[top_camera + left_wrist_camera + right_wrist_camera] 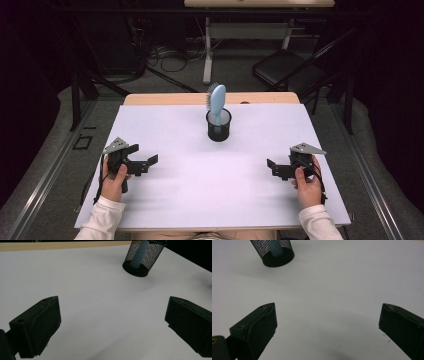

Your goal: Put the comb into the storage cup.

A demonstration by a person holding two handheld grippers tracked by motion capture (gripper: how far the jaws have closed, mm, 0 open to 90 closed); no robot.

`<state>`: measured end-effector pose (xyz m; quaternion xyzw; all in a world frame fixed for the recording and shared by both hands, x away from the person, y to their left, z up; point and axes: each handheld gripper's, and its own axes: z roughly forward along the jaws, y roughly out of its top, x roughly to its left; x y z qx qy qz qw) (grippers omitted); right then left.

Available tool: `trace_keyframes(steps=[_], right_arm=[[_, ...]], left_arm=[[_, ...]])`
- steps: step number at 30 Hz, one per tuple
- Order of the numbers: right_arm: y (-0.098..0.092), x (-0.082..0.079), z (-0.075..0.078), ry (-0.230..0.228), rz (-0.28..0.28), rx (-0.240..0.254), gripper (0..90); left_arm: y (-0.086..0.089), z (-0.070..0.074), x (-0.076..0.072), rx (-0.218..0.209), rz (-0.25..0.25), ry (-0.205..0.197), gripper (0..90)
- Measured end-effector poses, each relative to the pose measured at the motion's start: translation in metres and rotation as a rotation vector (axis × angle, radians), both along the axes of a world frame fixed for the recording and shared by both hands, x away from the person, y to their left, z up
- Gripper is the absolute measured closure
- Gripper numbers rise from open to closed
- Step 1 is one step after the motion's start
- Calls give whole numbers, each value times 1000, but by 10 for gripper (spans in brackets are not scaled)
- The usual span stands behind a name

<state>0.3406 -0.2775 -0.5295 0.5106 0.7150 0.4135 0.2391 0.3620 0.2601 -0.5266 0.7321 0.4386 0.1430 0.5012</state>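
A light blue hairbrush (217, 102) stands head-up in a black mesh cup (219, 126) near the far middle of the white table (250, 200). My left gripper (144, 159) rests low at the table's left, open, nothing between its jaws. My right gripper (276, 167) rests at the table's right, also open and empty. In the left gripper view the mesh cup (142, 258) sits far ahead to the right, between wide-spread fingers (40, 325). In the right gripper view the cup (275, 252) is far ahead to the left, with the blue handle showing through the mesh.
The white board covers a wooden tabletop whose far edge (165, 98) shows behind it. Beyond the table stand a black folding chair (295, 65), a desk leg (207, 50) and cables on the floor. Wide bare table surface lies between both grippers and the cup.
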Motion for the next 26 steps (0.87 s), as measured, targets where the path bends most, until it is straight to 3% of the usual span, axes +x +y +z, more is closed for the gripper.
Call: trace_keyframes(steps=[26], right_arm=[[0,2,-6,7,-4,-16,11]], left_arm=[[5,-4,2,10,25,8,5]])
